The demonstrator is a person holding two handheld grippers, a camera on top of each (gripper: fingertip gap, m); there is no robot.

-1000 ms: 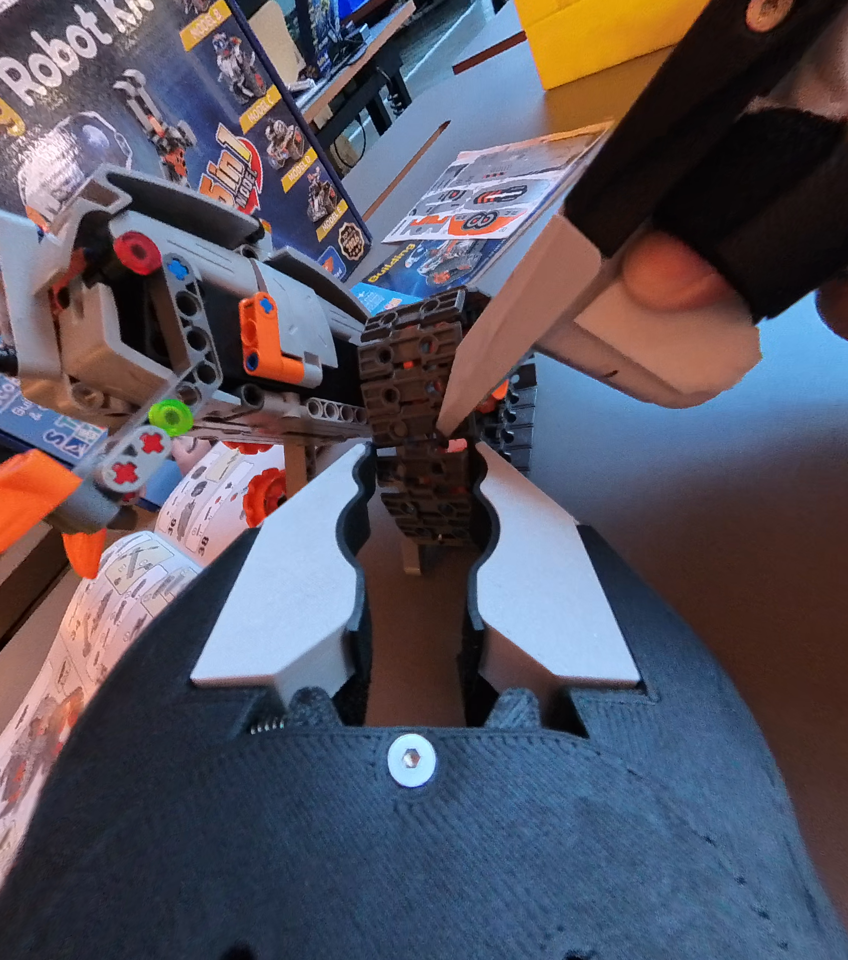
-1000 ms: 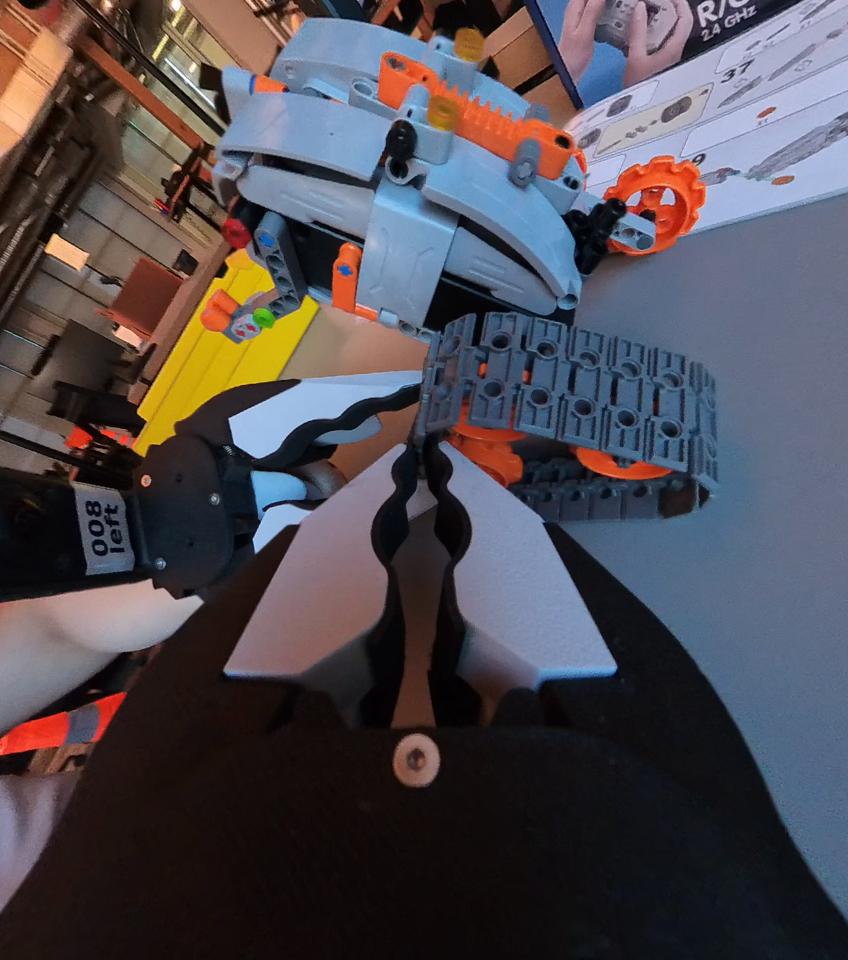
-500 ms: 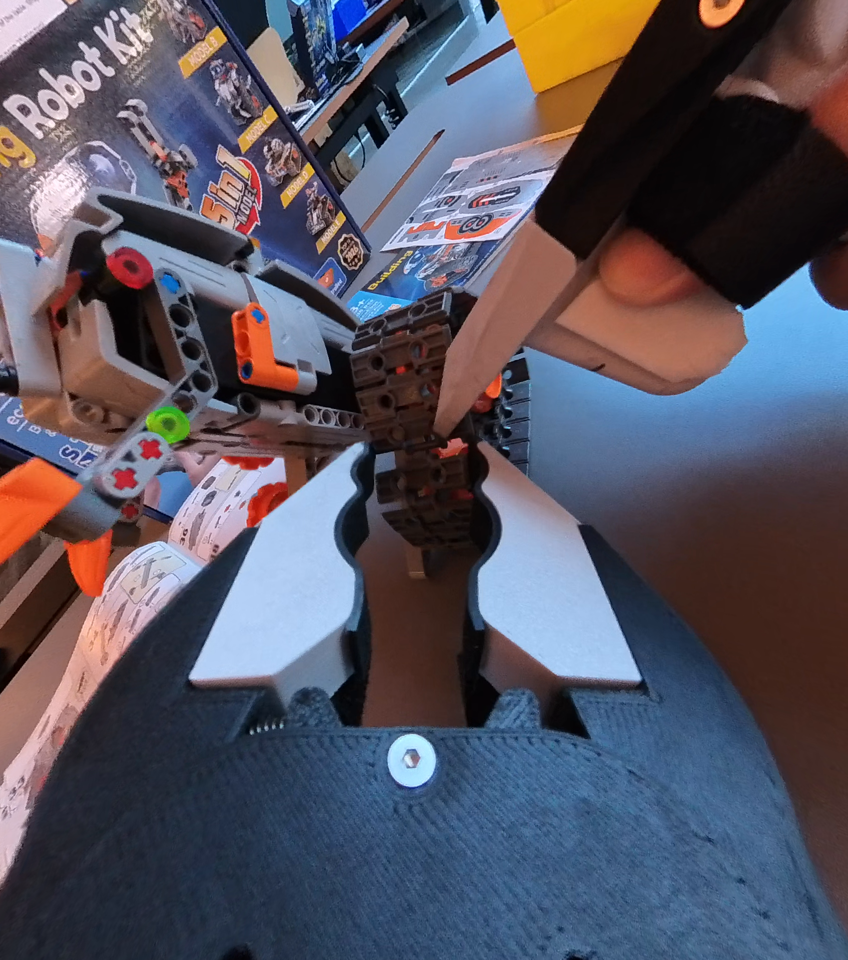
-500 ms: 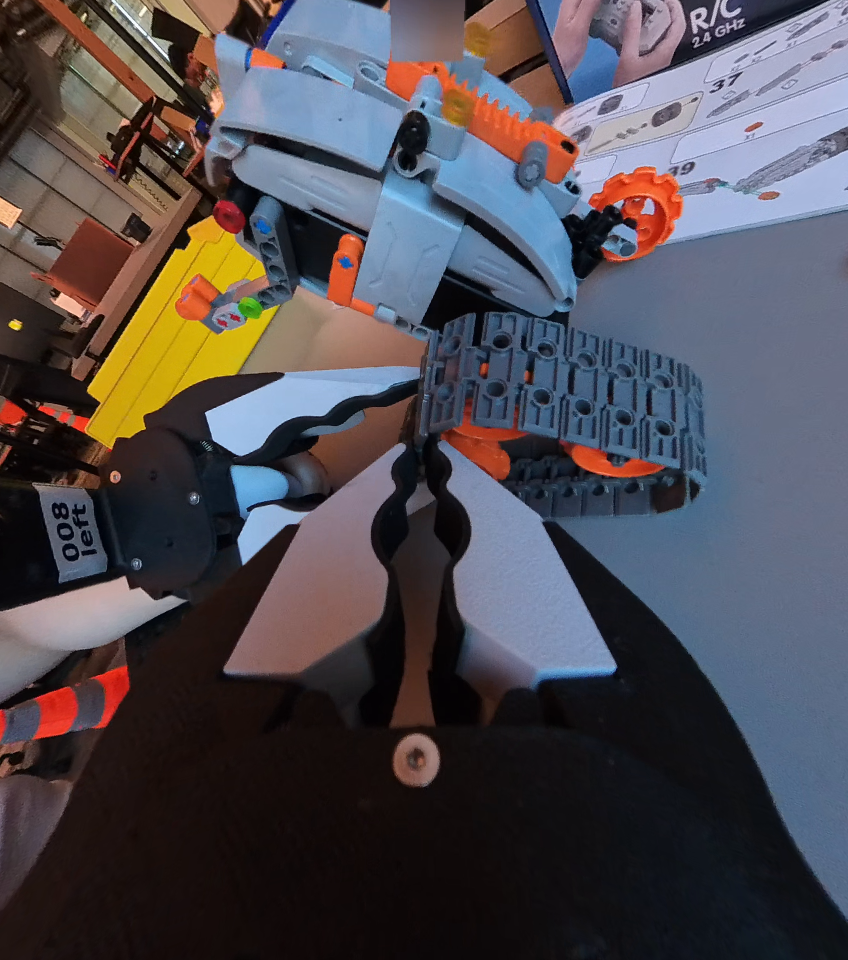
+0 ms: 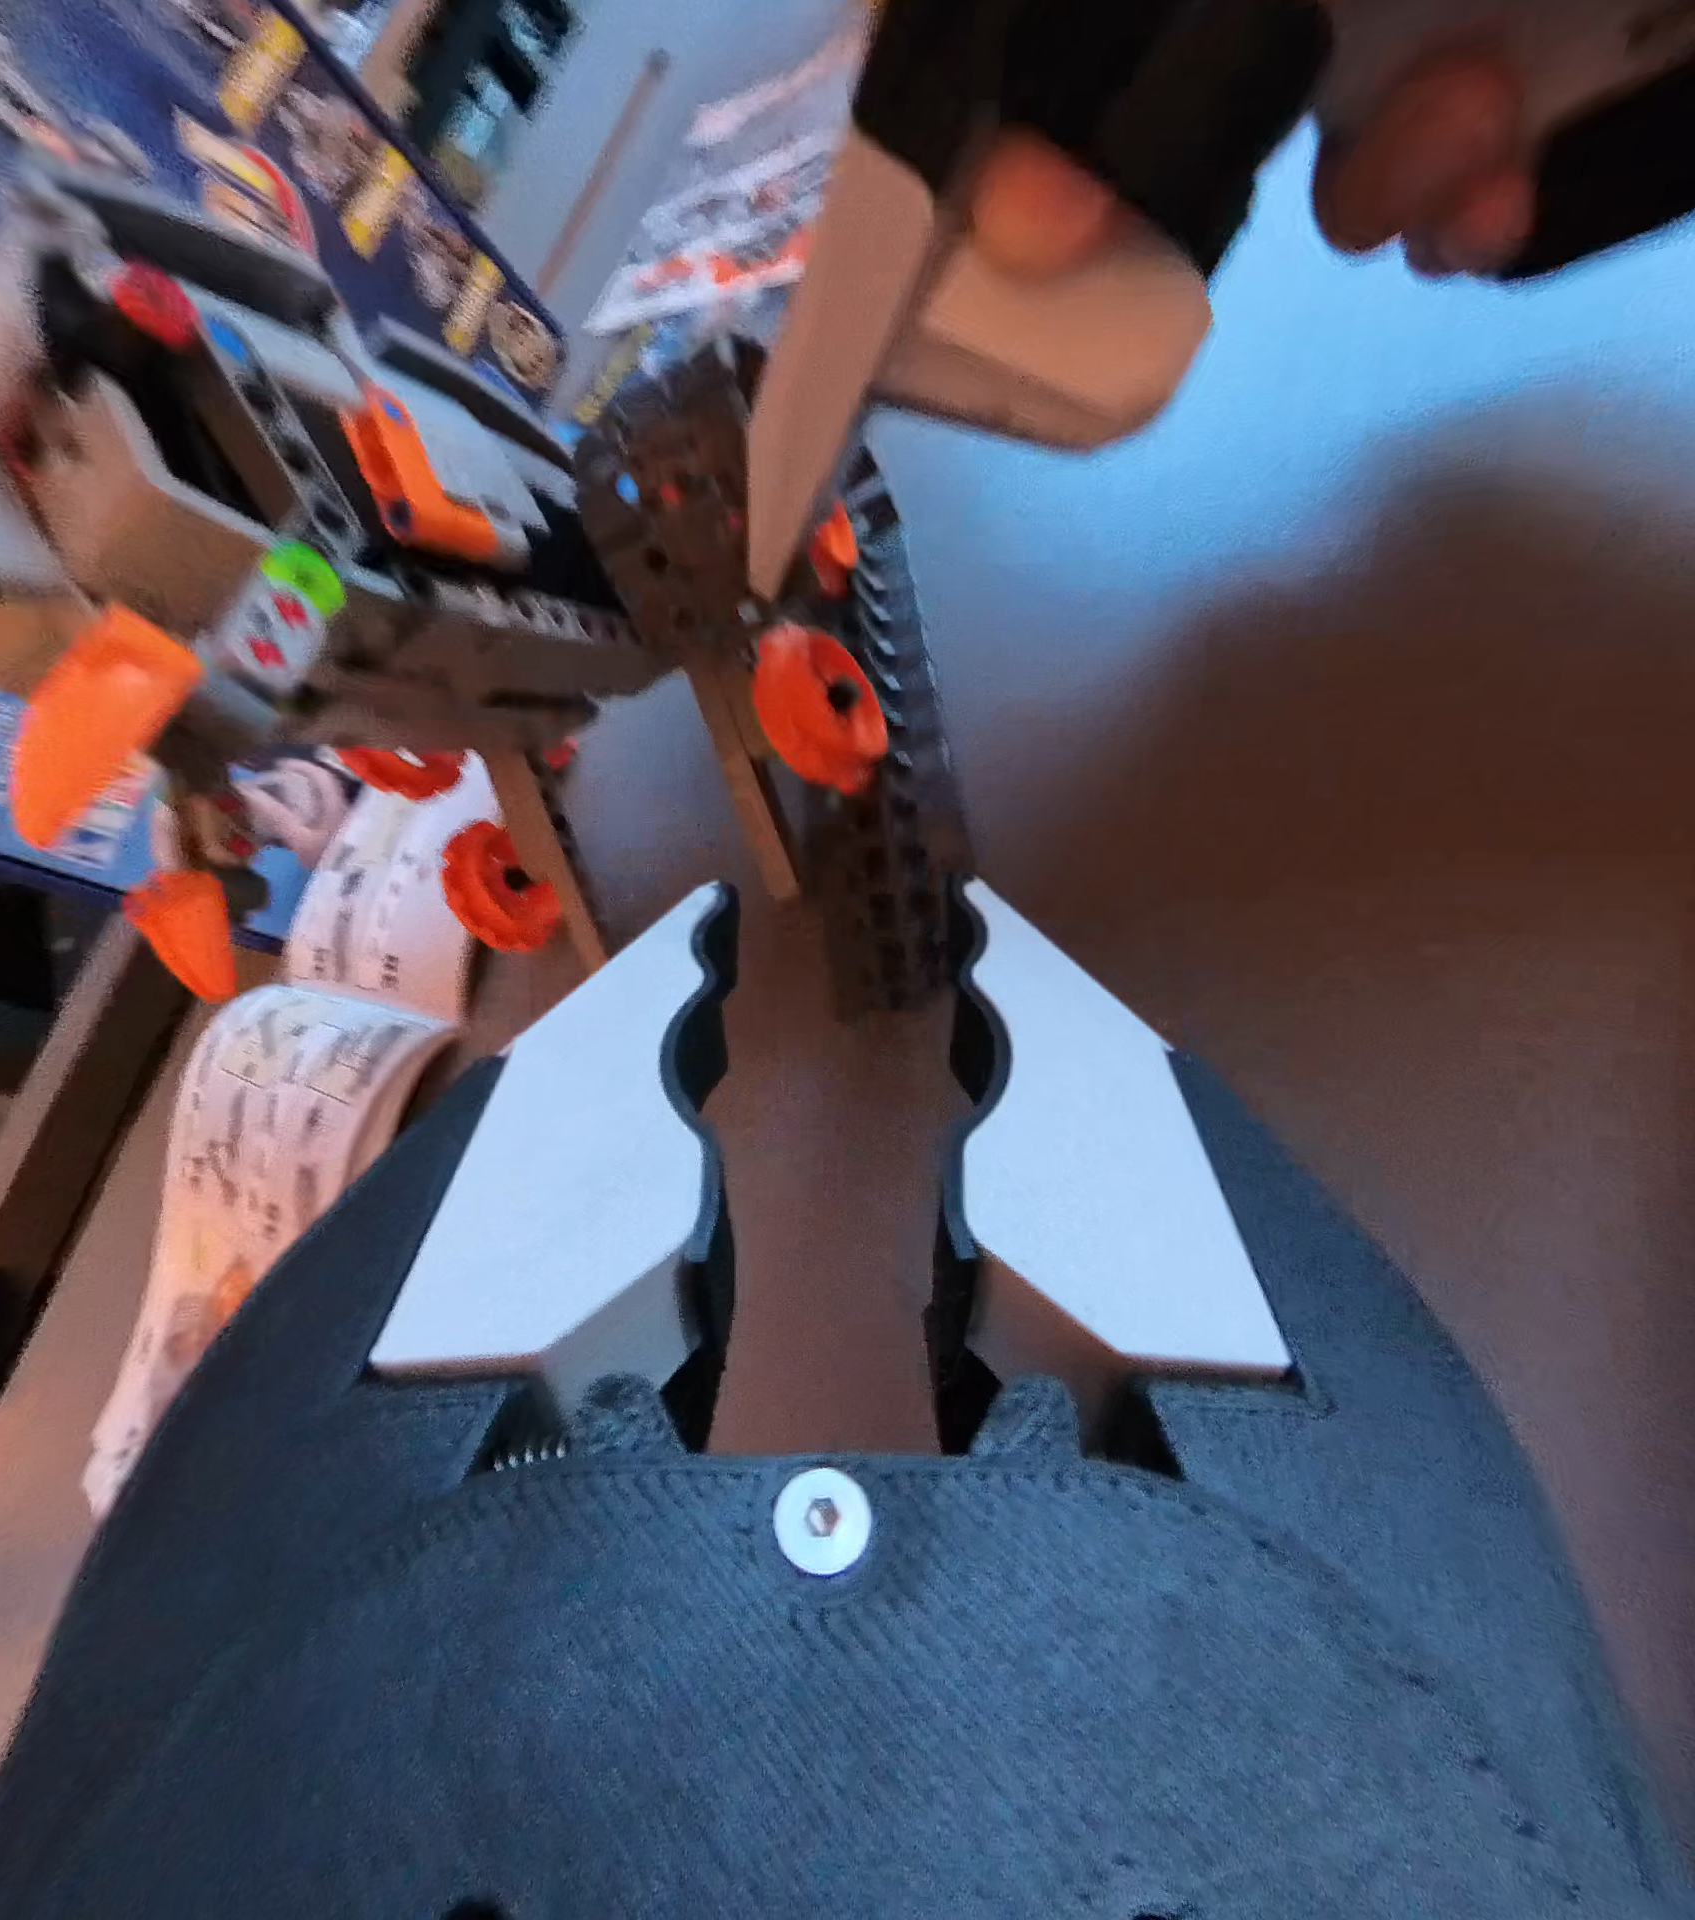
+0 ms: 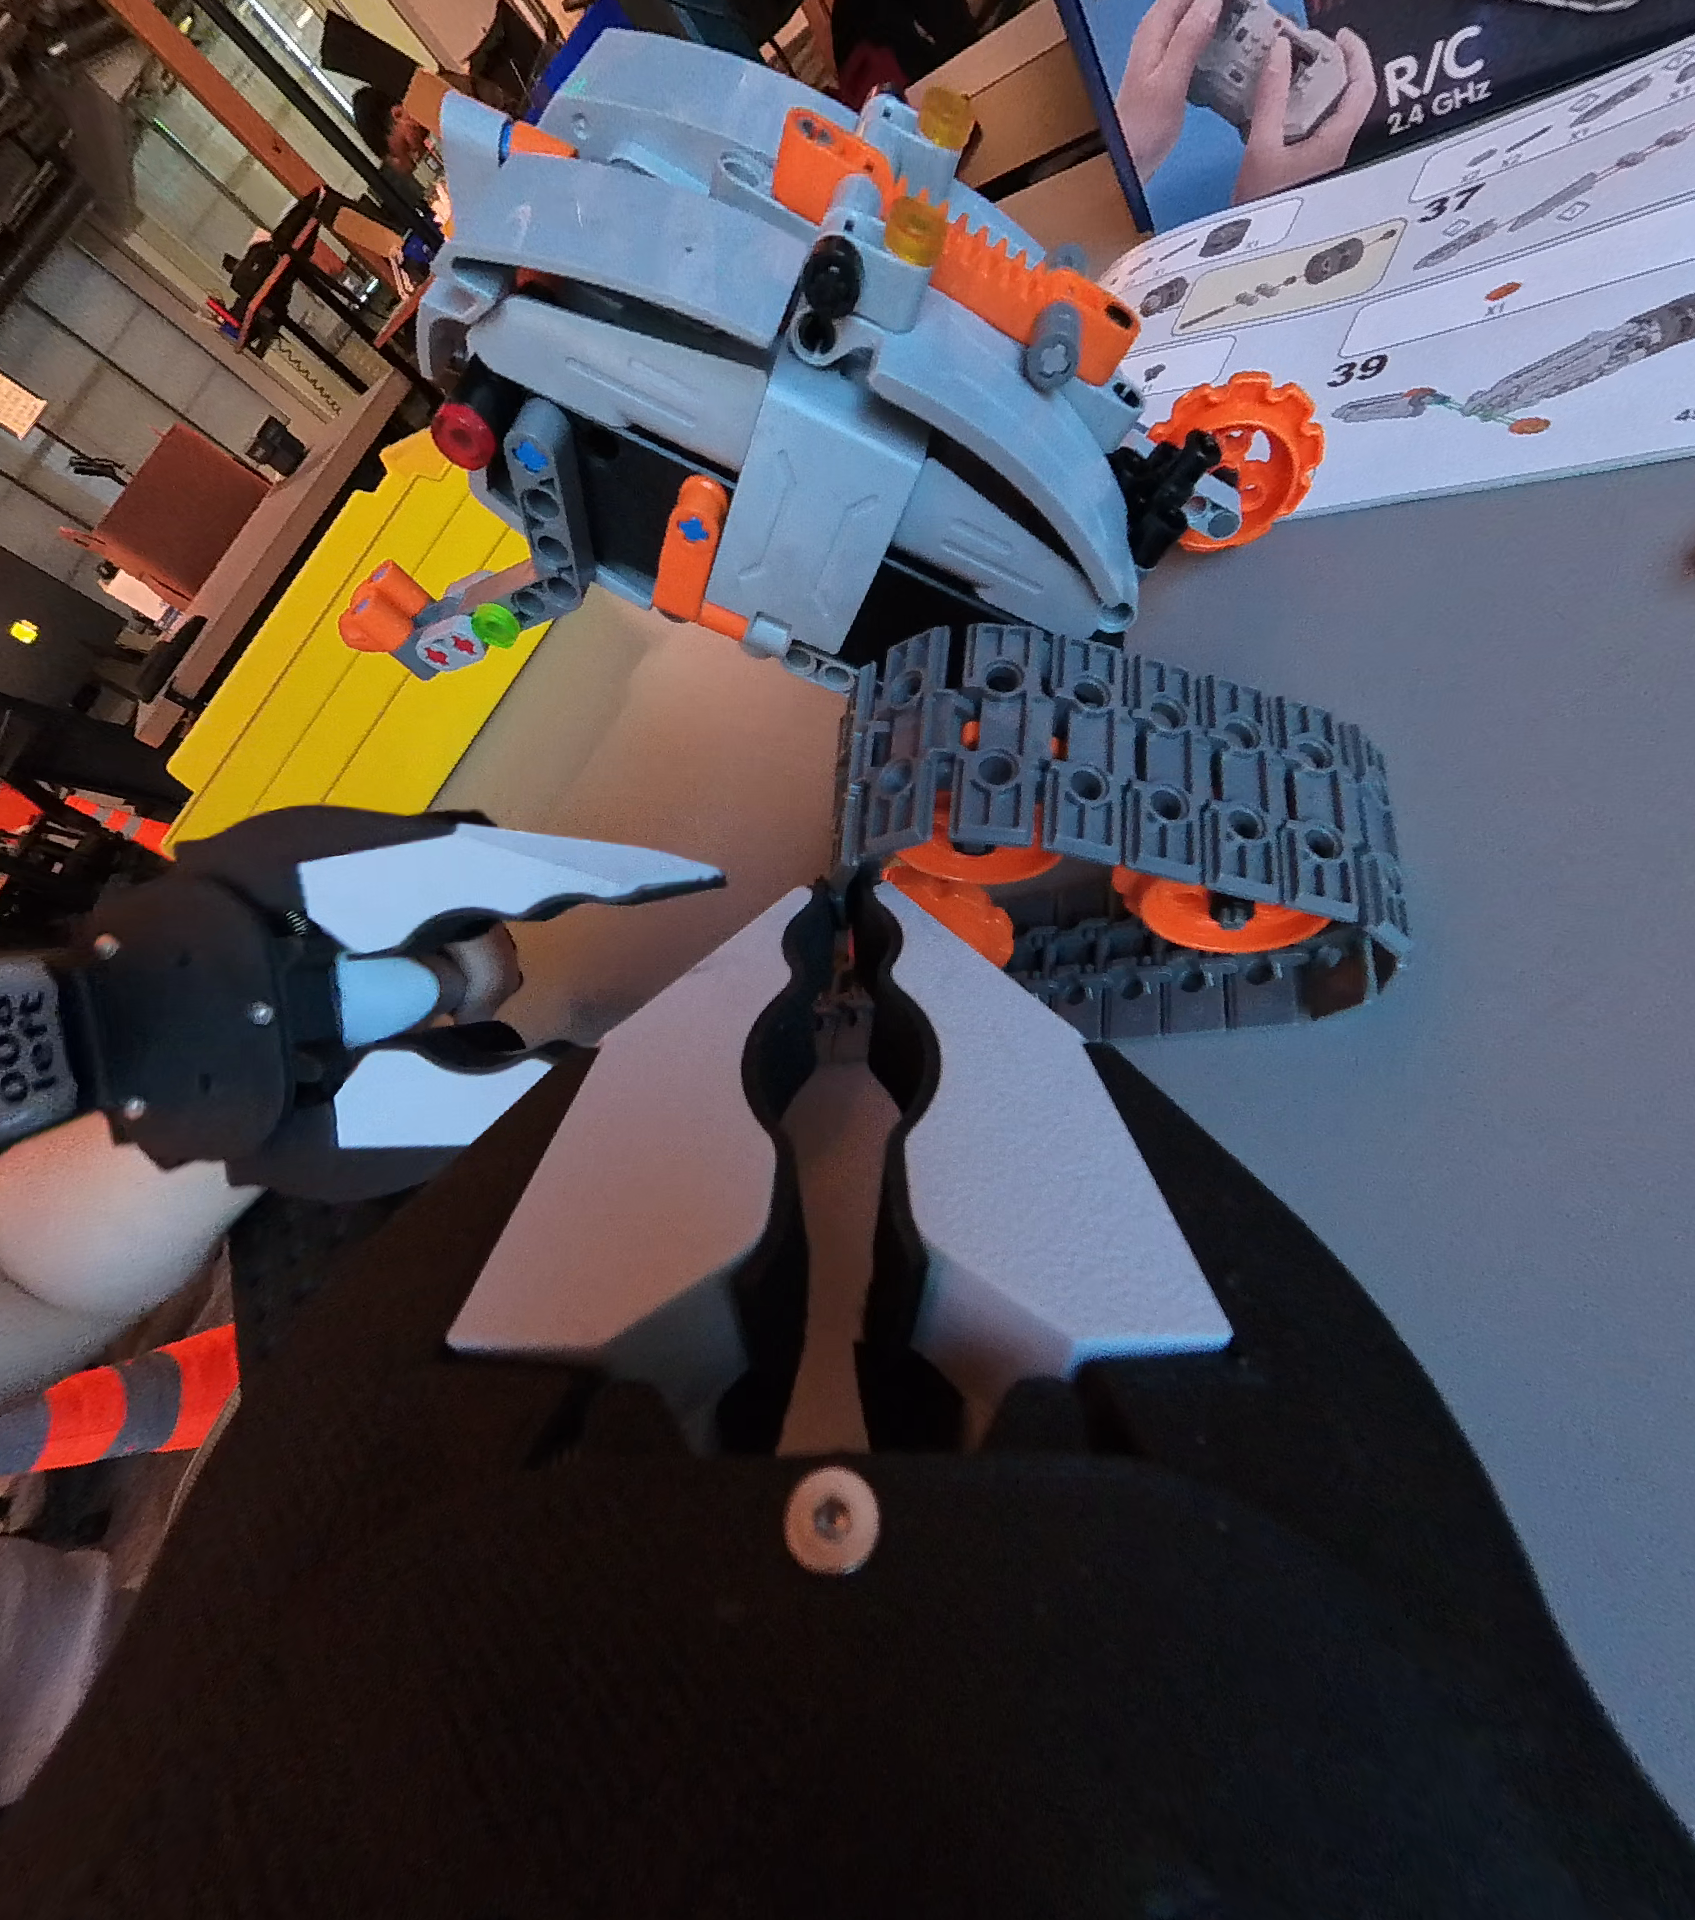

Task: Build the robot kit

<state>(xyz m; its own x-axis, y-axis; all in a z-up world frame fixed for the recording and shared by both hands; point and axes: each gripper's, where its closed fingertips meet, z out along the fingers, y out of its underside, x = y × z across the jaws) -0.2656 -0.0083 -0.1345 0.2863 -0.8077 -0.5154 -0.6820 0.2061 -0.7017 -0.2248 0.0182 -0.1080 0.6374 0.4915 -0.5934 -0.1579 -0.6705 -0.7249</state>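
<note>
Right wrist view: at frame centre my right gripper (image 6: 848, 899) pinches the loose end of the grey track (image 6: 1134, 769), still unjoined beneath the toy robot (image 6: 770, 343), while my left gripper (image 6: 614, 966) gapes empty at left.

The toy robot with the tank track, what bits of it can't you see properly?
- Left wrist view: the toy robot is smeared by motion blur, so small parts are unclear.
- Right wrist view: the near end of the grey track is hidden where the right tongs pinch it.
- Right wrist view: the second orange wheel is partly hidden behind the body.
</note>
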